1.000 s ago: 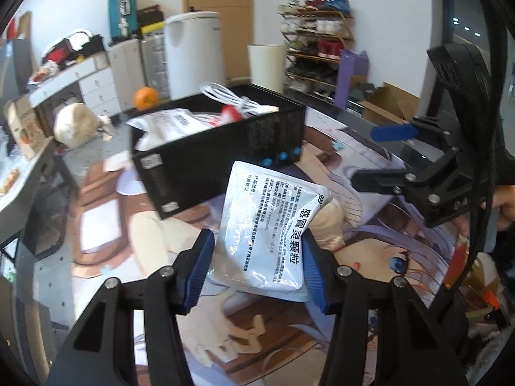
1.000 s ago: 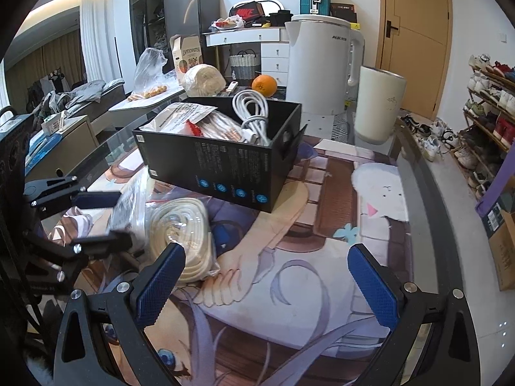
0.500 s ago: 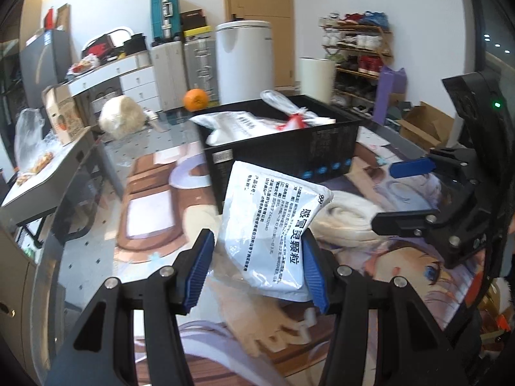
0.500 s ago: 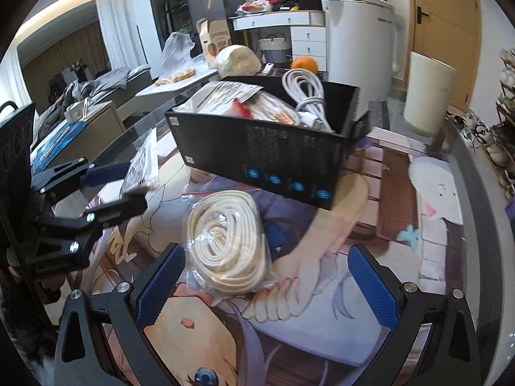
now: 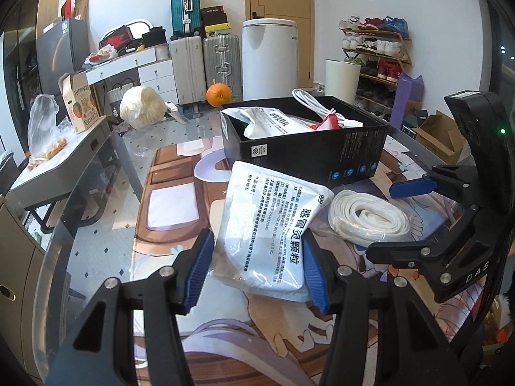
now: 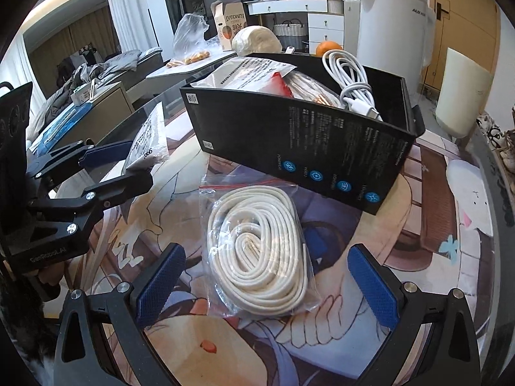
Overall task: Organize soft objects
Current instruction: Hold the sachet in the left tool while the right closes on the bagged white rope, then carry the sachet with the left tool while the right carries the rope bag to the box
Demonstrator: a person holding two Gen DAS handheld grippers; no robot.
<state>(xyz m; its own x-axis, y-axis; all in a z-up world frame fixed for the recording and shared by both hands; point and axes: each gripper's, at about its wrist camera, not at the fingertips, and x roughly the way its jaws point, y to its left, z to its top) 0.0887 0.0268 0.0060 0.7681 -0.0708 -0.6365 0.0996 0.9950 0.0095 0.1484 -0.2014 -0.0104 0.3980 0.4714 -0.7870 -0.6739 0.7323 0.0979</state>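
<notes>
My left gripper point(image 5: 256, 270) is shut on a white medicine pouch point(image 5: 273, 225) with black print and holds it above the table. The pouch and left gripper point(image 6: 112, 167) also show at the left of the right wrist view. A bagged coil of cream cord point(image 6: 257, 254) lies on the mat between the fingers of my open right gripper point(image 6: 265, 286). It also shows in the left wrist view point(image 5: 367, 217). Behind it stands a black box point(image 6: 305, 148) holding pouches and a white cable point(image 6: 351, 80). The right gripper point(image 5: 402, 218) is at the right of the left wrist view.
An anime-print mat point(image 6: 434, 225) covers the glass table. An orange point(image 5: 219, 94) and a round white bundle point(image 5: 141, 106) sit at the far end. A grey side table point(image 5: 58, 167) stands to the left. A white bin point(image 6: 463, 93) stands beyond the table.
The left gripper carried the pouch left, away from the cord coil, which is now uncovered. The right gripper moved forward and down so the coil lies between its fingers.
</notes>
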